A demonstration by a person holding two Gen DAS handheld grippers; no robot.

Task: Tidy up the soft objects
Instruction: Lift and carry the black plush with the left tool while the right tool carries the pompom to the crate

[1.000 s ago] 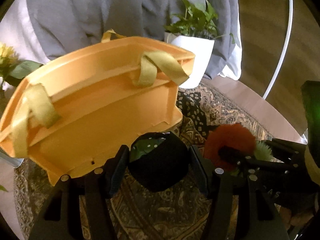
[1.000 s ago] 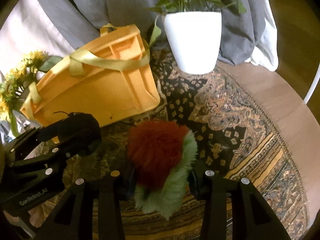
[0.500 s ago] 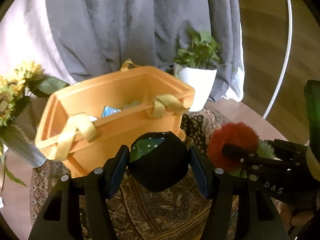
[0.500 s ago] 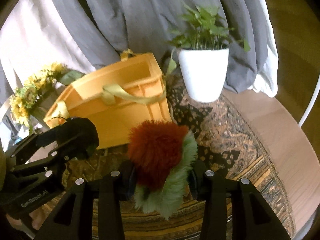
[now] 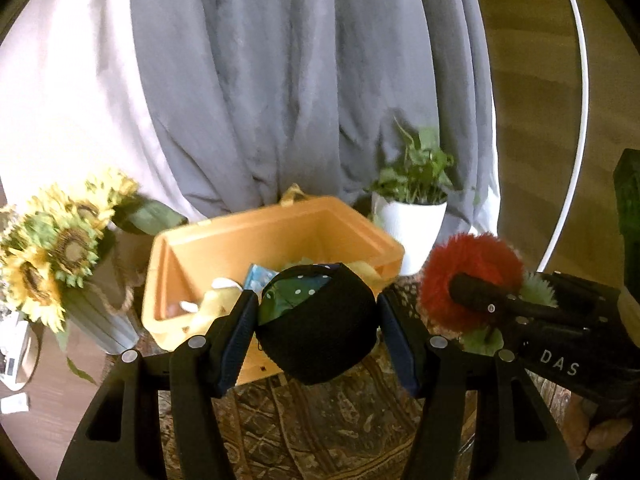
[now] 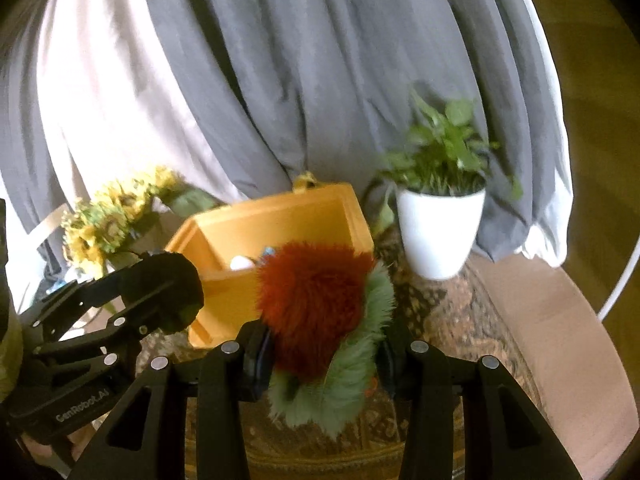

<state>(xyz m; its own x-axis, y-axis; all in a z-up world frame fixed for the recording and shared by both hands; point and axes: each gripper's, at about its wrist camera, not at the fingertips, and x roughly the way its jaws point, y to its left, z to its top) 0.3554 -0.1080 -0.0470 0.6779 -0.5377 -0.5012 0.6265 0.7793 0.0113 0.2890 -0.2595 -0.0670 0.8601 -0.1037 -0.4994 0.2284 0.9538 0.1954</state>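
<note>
Left wrist view: left gripper [image 5: 318, 322] clamped on a black ball [image 5: 320, 332] with a green white-dotted patch on top, held aloft in front of the orange bin [image 5: 224, 240]. Right gripper [image 5: 472, 300] in from the right, closed on a red-and-green furry toy [image 5: 460, 272]. Only from here: a fair look down into the bin, with a pale yellow soft thing [image 5: 218, 300], a white piece and a light blue item [image 5: 258, 276] lying inside, details too blurred to name. Sunflowers [image 5: 60, 240] in a grey vase at left, just beside the bin.

Right wrist view: right gripper [image 6: 324, 354] squeezing the furry toy [image 6: 316, 312], red fluff up, green fringe hanging below the fingers, raised before the bin [image 6: 280, 216]. Less of the bin's inside from here: one white object [image 6: 242, 263] and a blue scrap. Better seen here: the white pot [image 6: 438, 232] with its green plant, standing on the patterned rug [image 6: 460, 320] right of the bin, grey curtain [image 6: 280, 80] behind. Left gripper [image 6: 168, 292] at left, gripping its black ball [image 6: 176, 280].
</note>
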